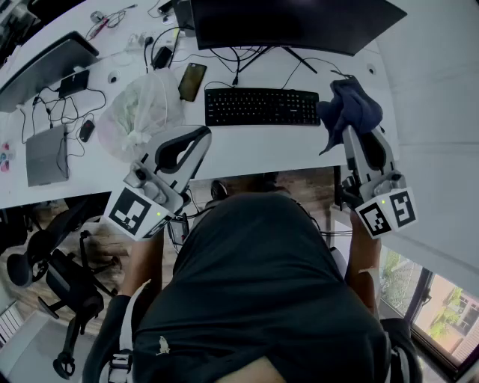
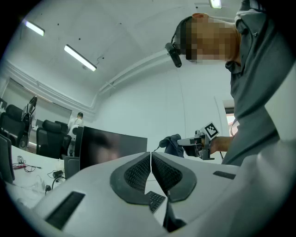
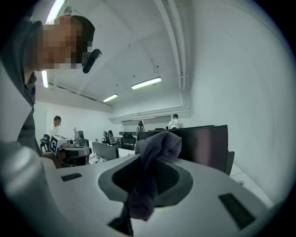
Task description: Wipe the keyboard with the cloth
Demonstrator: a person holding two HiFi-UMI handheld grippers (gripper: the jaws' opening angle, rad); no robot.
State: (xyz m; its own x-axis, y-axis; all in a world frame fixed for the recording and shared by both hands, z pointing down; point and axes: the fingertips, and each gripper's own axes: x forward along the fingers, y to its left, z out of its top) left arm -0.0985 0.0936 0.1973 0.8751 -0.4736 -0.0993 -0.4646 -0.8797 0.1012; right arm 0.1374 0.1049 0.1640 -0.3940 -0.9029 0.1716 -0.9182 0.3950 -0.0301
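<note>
The right gripper (image 1: 349,133) was clamped on the dark blue cloth (image 1: 348,107), which bunched over its jaw tips and hung down between them. The cloth sat at the right end of the black keyboard (image 1: 262,106); whether it touched the keys could not be told. The keyboard lay on the white desk (image 1: 419,90), in front of the monitor (image 1: 292,22). The left gripper (image 1: 200,137) had its jaws pressed together on nothing, near the keyboard's near-left corner and angled far-right. Both grippers tilted upward, with their marker cubes toward the person.
</note>
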